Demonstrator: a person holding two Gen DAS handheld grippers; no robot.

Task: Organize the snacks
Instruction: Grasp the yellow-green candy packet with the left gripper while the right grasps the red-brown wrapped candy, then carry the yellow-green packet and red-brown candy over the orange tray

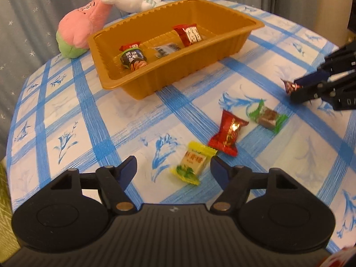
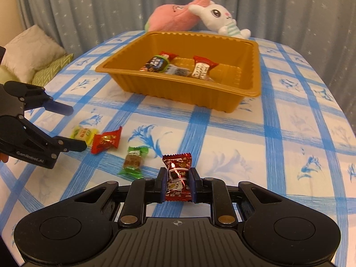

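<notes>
Candy in dark red wrapper (image 2: 177, 179) sits clamped between the pads of the right gripper (image 2: 177, 183). Left gripper (image 1: 173, 170) hangs open, the yellow candy (image 1: 191, 164) between its fingers, untouched. Beyond lie a red candy (image 1: 227, 132) and a green candy (image 1: 267, 116), then the brown tray (image 1: 224, 51) holding three snacks.

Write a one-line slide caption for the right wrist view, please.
Right gripper shut on a dark red candy, with three snacks already lying in the brown tray.
</notes>
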